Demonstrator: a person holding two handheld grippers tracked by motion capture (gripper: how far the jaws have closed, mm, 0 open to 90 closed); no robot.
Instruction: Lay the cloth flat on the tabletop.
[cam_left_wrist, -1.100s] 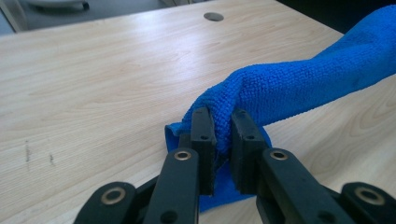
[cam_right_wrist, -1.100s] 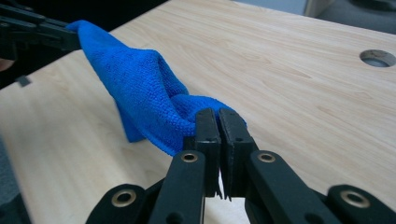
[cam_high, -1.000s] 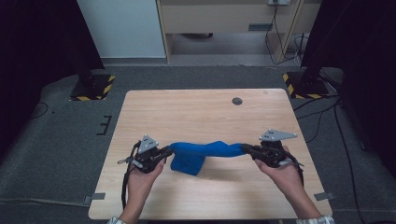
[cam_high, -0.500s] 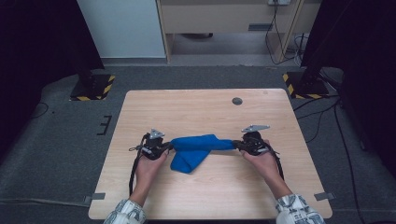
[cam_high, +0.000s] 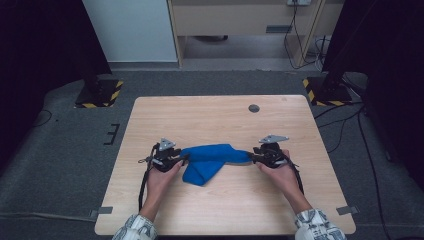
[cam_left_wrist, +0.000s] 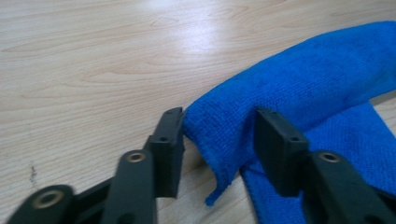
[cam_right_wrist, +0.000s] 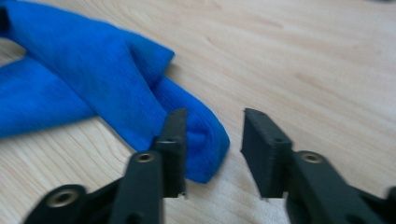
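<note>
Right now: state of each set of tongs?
Left tongs: open, jaws either side of the blue cloth, not clamped.
Right tongs: open, cloth end at one jaw, nothing held.

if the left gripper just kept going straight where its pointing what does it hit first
The blue cloth. The left gripper has its jaws open with the cloth's bunched end already between them, so going straight on would likely push into that fold at once. Beyond it the cloth runs on toward the right gripper.
</note>
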